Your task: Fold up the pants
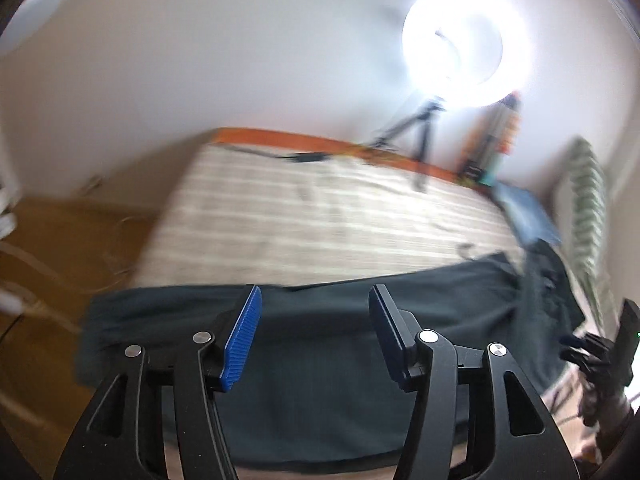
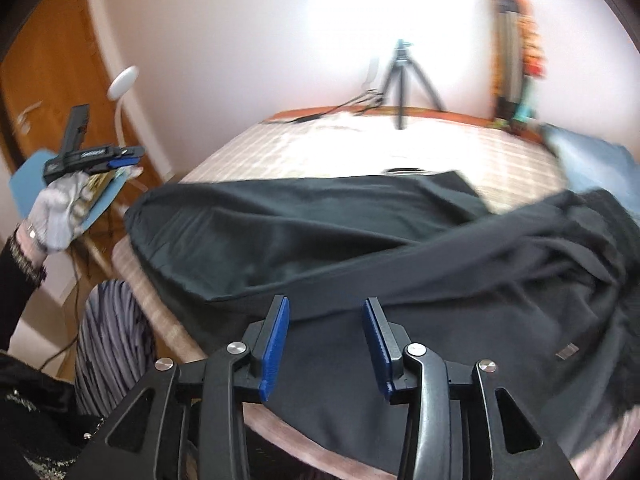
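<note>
Dark pants [image 1: 320, 368] lie spread along the near edge of a striped bed [image 1: 304, 216]. In the right wrist view the pants [image 2: 360, 240] show two legs, one lying across the other, bunched at the right. My left gripper [image 1: 316, 300] is open and empty, held above the pants. My right gripper [image 2: 325, 310] is open and empty, just above the near leg. The left gripper also shows in the right wrist view [image 2: 124, 158], held up at the left by a gloved hand, clear of the bed.
A bright ring light [image 1: 460, 36] on a tripod [image 2: 404, 76] stands at the bed's far side. A blue cloth [image 1: 528, 216] lies at the right of the bed. A wooden door [image 2: 44, 92] and a white lamp [image 2: 122, 80] are at the left.
</note>
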Demonstrator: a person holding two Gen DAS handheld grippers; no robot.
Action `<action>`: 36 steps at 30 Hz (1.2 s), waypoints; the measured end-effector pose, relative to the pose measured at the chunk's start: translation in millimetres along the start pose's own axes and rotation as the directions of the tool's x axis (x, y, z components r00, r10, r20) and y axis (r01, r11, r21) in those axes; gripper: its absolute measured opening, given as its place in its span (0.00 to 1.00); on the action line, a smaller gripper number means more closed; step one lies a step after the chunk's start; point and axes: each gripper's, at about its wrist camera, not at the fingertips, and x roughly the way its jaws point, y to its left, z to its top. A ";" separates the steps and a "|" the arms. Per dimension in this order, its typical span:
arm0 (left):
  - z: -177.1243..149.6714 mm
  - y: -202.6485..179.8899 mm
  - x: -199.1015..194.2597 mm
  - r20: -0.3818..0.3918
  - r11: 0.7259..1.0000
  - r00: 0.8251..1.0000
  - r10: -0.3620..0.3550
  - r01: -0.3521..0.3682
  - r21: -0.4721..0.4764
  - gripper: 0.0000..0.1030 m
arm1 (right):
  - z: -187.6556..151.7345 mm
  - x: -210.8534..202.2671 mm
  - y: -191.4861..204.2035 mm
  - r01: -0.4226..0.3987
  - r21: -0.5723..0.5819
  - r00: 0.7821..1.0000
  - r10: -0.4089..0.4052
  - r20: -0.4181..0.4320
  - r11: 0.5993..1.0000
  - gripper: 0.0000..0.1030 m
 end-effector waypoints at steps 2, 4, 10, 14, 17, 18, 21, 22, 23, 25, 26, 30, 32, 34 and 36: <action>4.4 -28.7 10.0 -0.022 0.998 0.998 -0.059 0.059 0.029 0.60 | -6.1 -13.5 -20.0 0.032 0.055 0.999 -0.033 0.020 0.998 0.46; 8.7 -57.7 22.3 -0.045 0.992 0.993 -0.113 0.116 0.058 0.61 | -10.0 -24.2 -35.5 0.052 0.097 0.998 -0.055 0.030 0.994 0.47; 12.0 -134.9 51.9 -0.110 0.963 0.968 -0.225 0.238 0.122 0.64 | -32.4 -57.5 -81.0 0.136 0.213 0.987 -0.152 0.059 0.968 0.55; 9.1 -184.7 69.7 -0.160 0.939 0.946 -0.281 0.306 0.155 0.66 | -43.7 -76.4 -107.9 0.170 0.270 0.979 -0.195 0.067 0.948 0.56; 8.0 -223.9 90.9 -0.210 0.916 0.923 -0.322 0.360 0.178 0.69 | -49.8 -87.0 -125.8 0.185 0.300 0.973 -0.217 0.076 0.936 0.56; 7.7 -238.3 100.5 -0.231 0.909 0.914 -0.334 0.377 0.179 0.69 | -51.6 -89.3 -130.3 0.188 0.310 0.972 -0.222 0.077 0.932 0.56; 7.7 -275.8 126.6 -0.286 0.891 0.887 -0.362 0.420 0.174 0.69 | -56.0 -95.5 -142.4 0.191 0.343 0.969 -0.233 0.084 0.920 0.56; 8.0 -286.0 133.6 -0.298 0.887 0.881 -0.367 0.428 0.175 0.69 | -57.8 -97.4 -145.4 0.186 0.351 0.969 -0.231 0.089 0.918 0.56; 8.4 -299.6 143.8 -0.315 0.882 0.873 -0.373 0.439 0.170 0.69 | -60.1 -98.9 -147.8 0.184 0.358 0.968 -0.231 0.093 0.915 0.56; 8.8 -322.9 163.1 -0.347 0.874 0.856 -0.383 0.457 0.164 0.69 | -63.7 -100.3 -150.7 0.182 0.366 0.968 -0.232 0.096 0.913 0.56; 9.2 -330.0 170.5 -0.354 0.876 0.856 -0.378 0.454 0.163 0.69 | -65.7 -100.6 -152.5 0.181 0.371 0.968 -0.232 0.097 0.911 0.56; 7.9 -357.8 207.2 -0.392 0.889 0.854 -0.342 0.429 0.159 0.69 | -74.3 -100.5 -162.5 0.168 0.393 0.970 -0.222 0.096 0.904 0.56; 7.9 -363.2 222.6 -0.404 0.898 0.855 -0.326 0.413 0.150 0.69 | -75.3 -98.4 -166.2 0.161 0.399 0.972 -0.215 0.095 0.903 0.56; 8.2 -367.9 238.2 -0.411 0.911 0.861 -0.301 0.387 0.145 0.69 | -75.5 -96.0 -169.3 0.153 0.397 0.974 -0.206 0.093 0.905 0.56; 8.5 -368.0 249.0 -0.424 0.917 0.854 -0.301 0.382 0.119 0.69 | -74.2 -92.3 -172.0 0.146 0.394 0.976 -0.196 0.090 0.908 0.56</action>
